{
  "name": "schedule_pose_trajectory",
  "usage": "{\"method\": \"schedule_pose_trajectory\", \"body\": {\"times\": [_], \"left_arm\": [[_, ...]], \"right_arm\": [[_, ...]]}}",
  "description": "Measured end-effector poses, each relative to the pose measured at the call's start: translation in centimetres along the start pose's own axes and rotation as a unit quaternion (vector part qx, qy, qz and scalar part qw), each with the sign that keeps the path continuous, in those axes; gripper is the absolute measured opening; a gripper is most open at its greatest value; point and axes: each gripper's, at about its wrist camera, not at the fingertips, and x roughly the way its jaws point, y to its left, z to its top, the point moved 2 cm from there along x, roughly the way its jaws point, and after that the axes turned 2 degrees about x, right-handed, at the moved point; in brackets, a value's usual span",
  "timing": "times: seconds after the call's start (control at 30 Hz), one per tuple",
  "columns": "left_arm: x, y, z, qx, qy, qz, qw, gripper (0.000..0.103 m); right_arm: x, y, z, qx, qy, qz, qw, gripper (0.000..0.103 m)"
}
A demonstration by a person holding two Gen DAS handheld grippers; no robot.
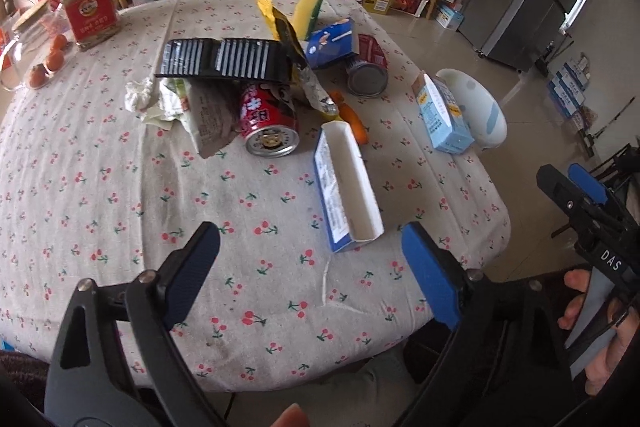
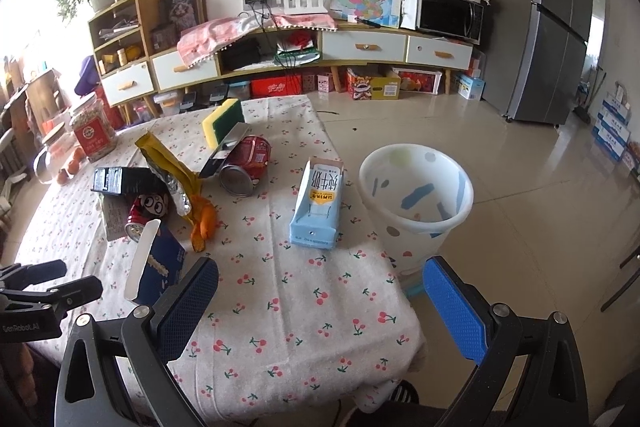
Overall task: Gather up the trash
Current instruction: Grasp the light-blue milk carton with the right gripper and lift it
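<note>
Trash lies on the cherry-print tablecloth (image 1: pixel 100 195): an open blue and white carton (image 1: pixel 346 187) nearest, a red can (image 1: pixel 268 119), a second red can (image 1: pixel 368 71), a light blue milk carton (image 1: pixel 442 115) (image 2: pixel 318 203), a yellow foil bag (image 1: pixel 296 63), a black ridged tray (image 1: pixel 224 61) and crumpled paper (image 1: pixel 140 95). My left gripper (image 1: pixel 312 275) hangs open over the near table edge, just short of the open carton (image 2: pixel 156 267). My right gripper (image 2: pixel 320 307) is open above the table's corner, nothing between its fingers. A white bin (image 2: pixel 416 195) (image 1: pixel 476 107) stands on the floor beside the table.
A jar with a red label (image 1: pixel 90 11) and small orange fruits (image 1: pixel 48 63) sit at the table's far left. A yellow-green sponge (image 2: pixel 222 121) lies at the far edge. Cabinets (image 2: pixel 280 59) line the wall, a grey fridge (image 2: pixel 552 39) stands right.
</note>
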Motion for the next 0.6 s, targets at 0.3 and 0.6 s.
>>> {"method": "schedule_pose_trajectory", "body": {"times": [0.3, 0.6], "left_arm": [[3.0, -1.1, 1.6, 0.011, 0.032, -0.029, 0.9990, 0.062], [4.5, -0.7, 2.2, 0.011, 0.058, -0.028, 0.9979, 0.031]], "right_arm": [[2.3, -1.3, 2.8, -0.005, 0.075, 0.047, 0.996, 0.103], [7.6, -2.3, 6.1, 0.014, 0.149, 0.058, 0.987, 0.103]]}}
